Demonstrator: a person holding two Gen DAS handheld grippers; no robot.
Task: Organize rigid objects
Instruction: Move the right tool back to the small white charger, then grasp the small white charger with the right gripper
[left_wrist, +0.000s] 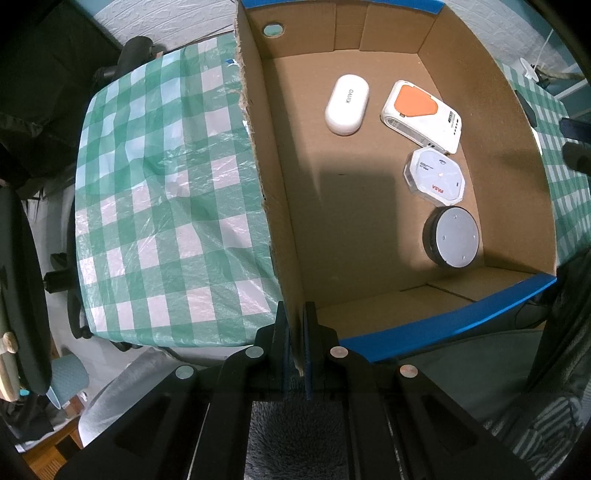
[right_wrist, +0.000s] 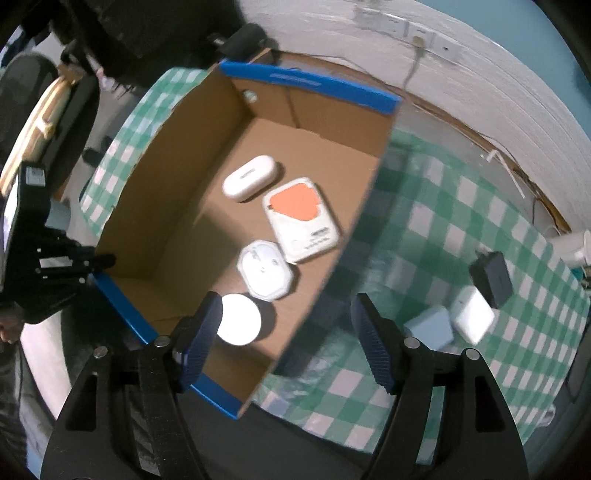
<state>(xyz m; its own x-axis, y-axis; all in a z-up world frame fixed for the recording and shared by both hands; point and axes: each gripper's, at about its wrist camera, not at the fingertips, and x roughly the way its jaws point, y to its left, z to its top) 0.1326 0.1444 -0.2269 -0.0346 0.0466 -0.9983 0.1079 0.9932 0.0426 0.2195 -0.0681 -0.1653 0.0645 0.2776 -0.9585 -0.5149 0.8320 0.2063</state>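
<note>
An open cardboard box with blue edges stands on a green checked tablecloth. Inside lie a white oval case, a white device with an orange panel, an octagonal white box and a round black disc with a grey top. My left gripper points straight down, shut on the box's left wall near its front corner. My right gripper hangs open above the box's right wall, holding nothing; the disc lies below its left finger. A black adapter, a white block and a pale blue block lie on the cloth outside.
A white cup stands at the table's far right. A wall with a power socket runs behind the table. Dark chairs stand off the table's left side. The box's left half holds only bare cardboard floor.
</note>
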